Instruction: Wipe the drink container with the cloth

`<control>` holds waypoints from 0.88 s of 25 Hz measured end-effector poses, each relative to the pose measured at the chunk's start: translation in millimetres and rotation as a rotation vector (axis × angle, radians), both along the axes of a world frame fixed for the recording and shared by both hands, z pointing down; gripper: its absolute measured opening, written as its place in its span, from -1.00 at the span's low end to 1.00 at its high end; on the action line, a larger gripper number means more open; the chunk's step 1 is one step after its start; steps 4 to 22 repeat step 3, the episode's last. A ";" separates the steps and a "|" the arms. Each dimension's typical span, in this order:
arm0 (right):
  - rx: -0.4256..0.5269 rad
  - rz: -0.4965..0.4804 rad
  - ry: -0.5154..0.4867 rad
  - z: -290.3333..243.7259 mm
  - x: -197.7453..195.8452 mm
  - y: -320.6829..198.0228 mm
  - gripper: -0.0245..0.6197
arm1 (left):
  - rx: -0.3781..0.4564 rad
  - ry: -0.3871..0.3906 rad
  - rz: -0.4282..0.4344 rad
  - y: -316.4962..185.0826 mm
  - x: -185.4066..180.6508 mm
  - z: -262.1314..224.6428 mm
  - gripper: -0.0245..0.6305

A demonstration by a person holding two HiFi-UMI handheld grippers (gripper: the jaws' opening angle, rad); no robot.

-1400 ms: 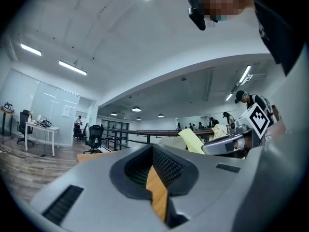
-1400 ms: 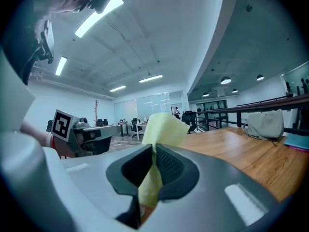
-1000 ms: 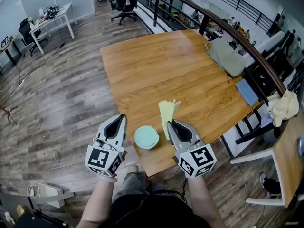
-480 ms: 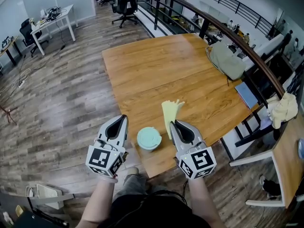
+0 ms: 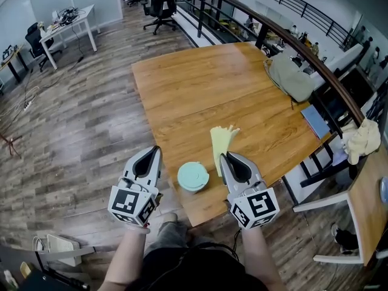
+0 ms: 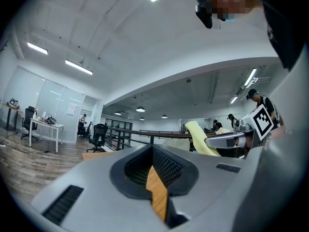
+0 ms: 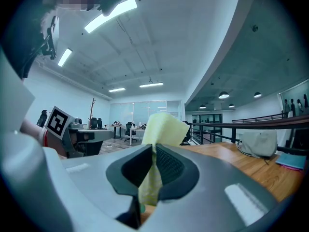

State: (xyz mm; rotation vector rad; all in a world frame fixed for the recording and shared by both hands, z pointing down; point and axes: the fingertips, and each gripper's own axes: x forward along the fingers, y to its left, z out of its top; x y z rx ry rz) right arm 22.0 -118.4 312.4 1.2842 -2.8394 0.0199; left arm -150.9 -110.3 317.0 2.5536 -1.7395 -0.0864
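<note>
Right tool [image 5: 225, 158] is clamped on the yellow cloth [image 5: 221, 139], which sticks out past its jaws. Left tool [image 5: 156, 150] is closed and holds nothing. Between them the green cup [image 5: 193, 176] stands near the close edge of the tabletop [image 5: 200, 83], apart from both. Wiping seems not yet begun; I think the cloth must next come against the cup. Only the head view shows the cup, while the right gripper view shows the pinch itself.

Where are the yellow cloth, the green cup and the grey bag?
yellow cloth [image 5: 220, 141]: head view, its free end.
green cup [image 5: 193, 176]: head view, middle of its lid.
grey bag [image 5: 290, 71]: head view, its middle.
</note>
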 end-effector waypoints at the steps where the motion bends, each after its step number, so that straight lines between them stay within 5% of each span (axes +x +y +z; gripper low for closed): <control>1: -0.001 0.001 -0.001 0.4 -0.6 -0.3 -0.82 | 0.000 0.001 0.001 -0.3 -0.5 0.0 -0.93; 22: -0.003 0.003 -0.004 1.2 -1.5 -1.0 -0.82 | 0.001 0.002 0.004 -0.8 -1.3 0.2 -0.93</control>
